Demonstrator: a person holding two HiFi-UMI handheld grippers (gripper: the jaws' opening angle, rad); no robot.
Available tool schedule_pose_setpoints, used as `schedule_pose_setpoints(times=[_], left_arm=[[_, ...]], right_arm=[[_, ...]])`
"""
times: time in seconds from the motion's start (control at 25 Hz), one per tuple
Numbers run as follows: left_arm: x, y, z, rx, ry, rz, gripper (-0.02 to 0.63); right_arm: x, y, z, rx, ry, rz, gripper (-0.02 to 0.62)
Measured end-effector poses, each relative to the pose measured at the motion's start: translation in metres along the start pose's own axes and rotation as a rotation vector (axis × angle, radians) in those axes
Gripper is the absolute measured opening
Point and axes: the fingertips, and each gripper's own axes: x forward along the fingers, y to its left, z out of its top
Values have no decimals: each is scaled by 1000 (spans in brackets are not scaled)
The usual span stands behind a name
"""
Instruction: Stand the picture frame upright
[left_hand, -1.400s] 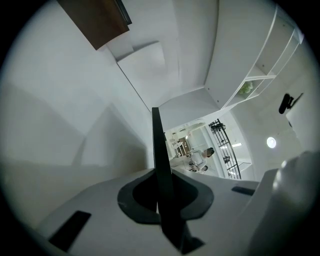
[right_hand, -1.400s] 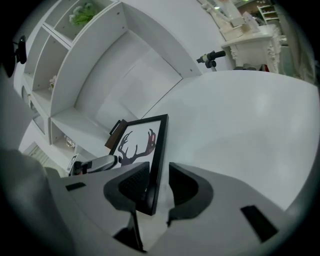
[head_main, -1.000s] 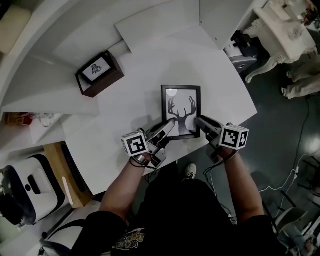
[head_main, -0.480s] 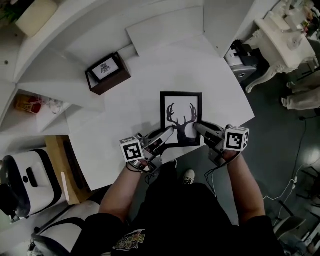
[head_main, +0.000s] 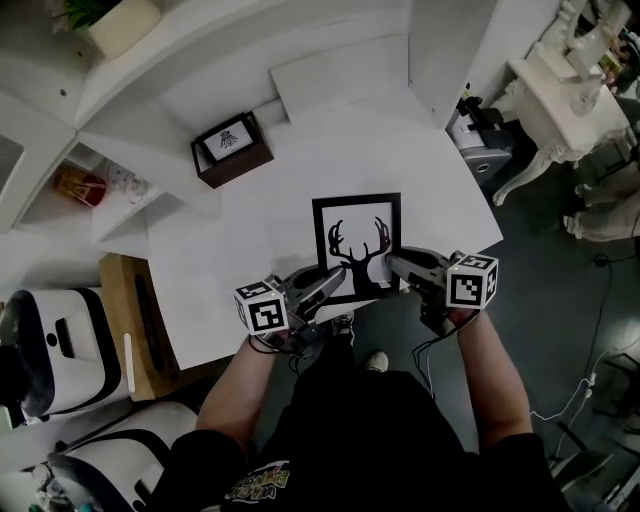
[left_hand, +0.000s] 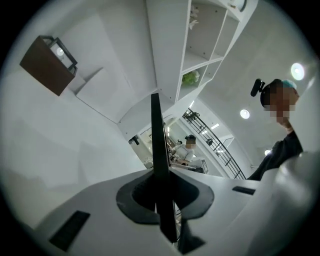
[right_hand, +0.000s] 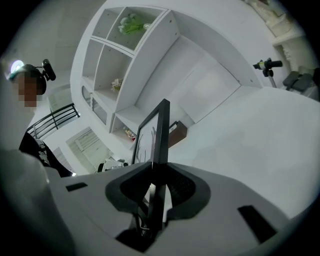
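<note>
Compared with a second ago, I am lifting the one picture frame (head_main: 357, 230) off the white table (head_main: 250, 250), seemingly tilting it, over the table's near edge. My two grippers are both clenching it: the left gripper (head_main: 343, 273) its left side, the right gripper (head_main: 392, 263), jaws just closing, its right side. One brown box (head_main: 232, 148) is sitting at the table's far side.

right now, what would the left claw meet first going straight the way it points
The picture frame: the left claw is shut on its edge, which runs straight ahead. Beyond it, probably the white shelf unit; depth is unclear.
</note>
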Motion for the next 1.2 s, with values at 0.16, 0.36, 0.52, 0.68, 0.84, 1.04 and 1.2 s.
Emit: schedule_pose_setpoints(times=[0.16,0.36,0.52,0.68,0.84,1.04,1.2], left_arm=[[-9,-18,-6,96,26,29,51],[-25,-37,-16,214,69,99,69],[-38,-51,-20,285,70,180,89],[-52,-65,-28,377,78,276,110],[-68,-78,-37,427,66,360,121],[-105,-92,-44,456,39,451,129],[-134,-93,-45,475,30,505,130]], right_arm=[[-6,19,-3,-79,23,35,83],[-12,48,-10,-196,63,65,78],[-15,69,-16,-265,89,99,75],[-18,86,-24,-317,115,140,75],[-18,105,-34,-364,138,176,75],[-5,138,-51,-434,189,219,73],[13,157,-64,-497,226,214,71]])
